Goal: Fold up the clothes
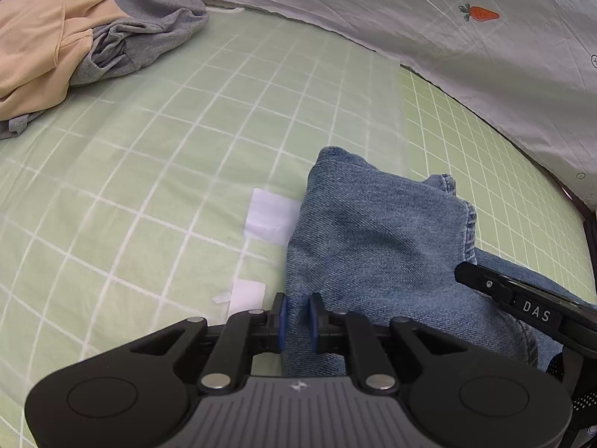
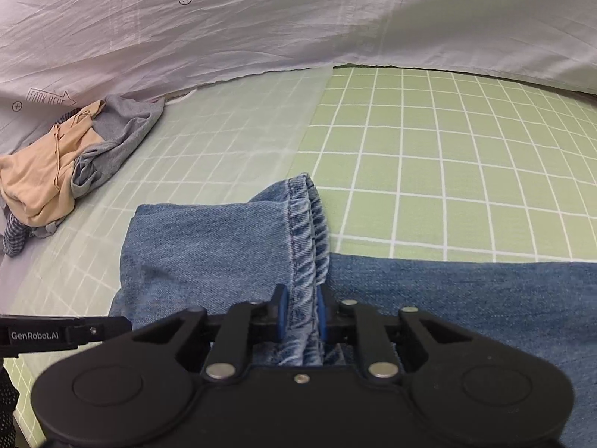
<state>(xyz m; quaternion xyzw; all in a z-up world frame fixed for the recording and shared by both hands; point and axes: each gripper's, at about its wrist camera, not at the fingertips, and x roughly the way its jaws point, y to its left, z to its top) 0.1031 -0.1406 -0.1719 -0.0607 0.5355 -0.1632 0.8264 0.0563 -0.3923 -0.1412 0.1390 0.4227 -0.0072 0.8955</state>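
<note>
A fold of the faded blue denim jeans (image 2: 209,246) was in hand, judged to be midway: both grippers had hold of one end of the garment and had it doubled over the rest, which lay flat on the green bed sheet with a white grid (image 2: 447,156). The left gripper (image 1: 297,317) had its jaws closed on a plain folded edge of the denim. The right gripper (image 2: 301,315) had its jaws clamped on the thick stitched hem, where the seam showed pale, ropy wear. The two grippers stood near each other, side by side.

The next move probably called for carrying both held points together, level, and laying the doubled part square on the layer beneath before letting go. The denim looked heavy and stiff and would likely keep its crease.

Well apart lay a crumpled heap of soft cream and grey knit clothes (image 1: 74,37), unfolded. A wrinkled white cloth printed with carrots (image 2: 298,30) bounded the far side.
</note>
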